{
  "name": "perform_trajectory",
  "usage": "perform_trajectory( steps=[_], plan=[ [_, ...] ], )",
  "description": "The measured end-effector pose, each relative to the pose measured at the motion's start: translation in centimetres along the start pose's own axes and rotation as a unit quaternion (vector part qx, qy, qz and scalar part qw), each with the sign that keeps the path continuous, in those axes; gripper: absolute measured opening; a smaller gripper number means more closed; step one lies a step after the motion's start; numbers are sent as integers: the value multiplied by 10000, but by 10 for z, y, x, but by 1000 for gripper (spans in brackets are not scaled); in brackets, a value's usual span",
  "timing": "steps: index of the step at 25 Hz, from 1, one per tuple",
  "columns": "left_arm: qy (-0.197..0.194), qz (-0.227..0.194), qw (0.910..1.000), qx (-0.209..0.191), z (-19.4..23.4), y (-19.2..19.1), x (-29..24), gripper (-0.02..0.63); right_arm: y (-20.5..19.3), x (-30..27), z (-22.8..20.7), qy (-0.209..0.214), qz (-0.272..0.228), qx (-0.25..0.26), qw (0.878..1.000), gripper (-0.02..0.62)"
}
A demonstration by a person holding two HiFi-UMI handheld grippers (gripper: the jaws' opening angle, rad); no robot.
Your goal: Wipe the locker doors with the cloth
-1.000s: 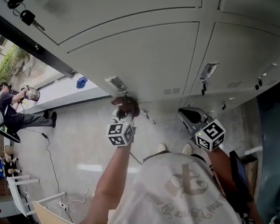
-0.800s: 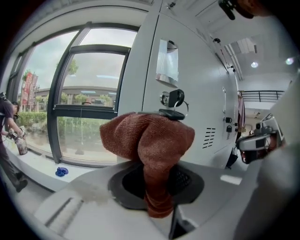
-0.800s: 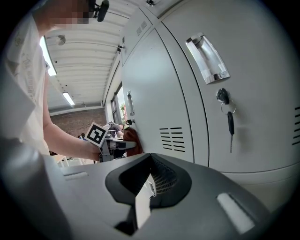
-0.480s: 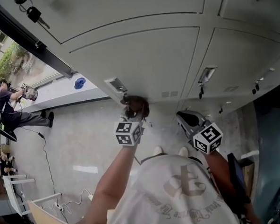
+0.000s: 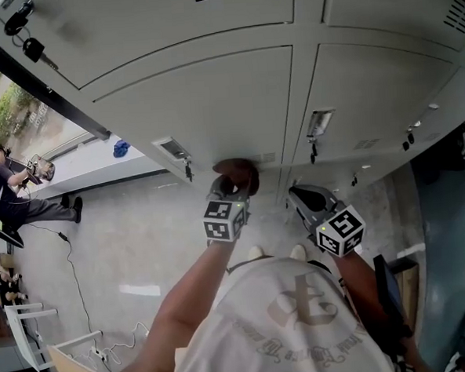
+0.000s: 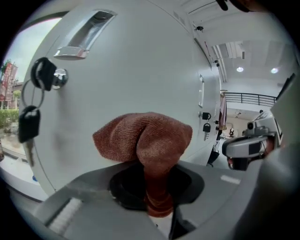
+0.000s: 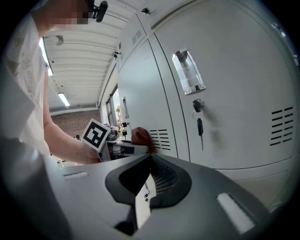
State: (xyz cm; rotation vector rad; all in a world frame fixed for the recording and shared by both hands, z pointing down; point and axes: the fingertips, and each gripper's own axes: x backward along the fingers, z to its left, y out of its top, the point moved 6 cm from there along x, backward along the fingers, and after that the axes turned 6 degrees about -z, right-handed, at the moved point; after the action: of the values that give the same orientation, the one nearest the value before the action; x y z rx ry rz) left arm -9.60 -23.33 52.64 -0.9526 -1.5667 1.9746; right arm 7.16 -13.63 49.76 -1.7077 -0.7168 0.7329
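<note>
From my end I'm looking down on a pale, glossy floor point(image 5: 142, 242) with a black cable point(image 5: 73, 270) trailing across it. Off to the left a long white ledge point(image 5: 90, 168) runs under a window point(image 5: 12, 108) with green trees outside. There's a person in dark clothes point(image 5: 17, 198) by that ledge and a white wire rack point(image 5: 20, 312) down in the corner. The right gripper view catches strip lights point(image 7: 63, 99) on a white ceiling point(image 7: 79, 70) and a brick wall point(image 7: 75, 121).

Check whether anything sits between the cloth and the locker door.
Nothing visible does. The left gripper is shut on the cloth, whose bunched end appears to rest against the locker door. The hanging keys are off to its left.
</note>
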Motion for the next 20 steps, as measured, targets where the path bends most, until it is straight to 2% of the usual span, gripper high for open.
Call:
perform_trajectory(
  steps=[9, 16, 20],
  plan=[
    [-233, 103, 9997, -54, -46, 11, -33, 81, 0, 29, -14, -278, -78, -80, 9996, 8],
    [-774, 278, 9963, -262, -81, 18, -56, 81, -4, 45, -22, -392, -89, -199, 9990, 8],
    [-736, 195, 9963, -395, -93, 28, -56, 81, -1, 49, -26, -472, -143, -208, 9986, 8]
  ],
)
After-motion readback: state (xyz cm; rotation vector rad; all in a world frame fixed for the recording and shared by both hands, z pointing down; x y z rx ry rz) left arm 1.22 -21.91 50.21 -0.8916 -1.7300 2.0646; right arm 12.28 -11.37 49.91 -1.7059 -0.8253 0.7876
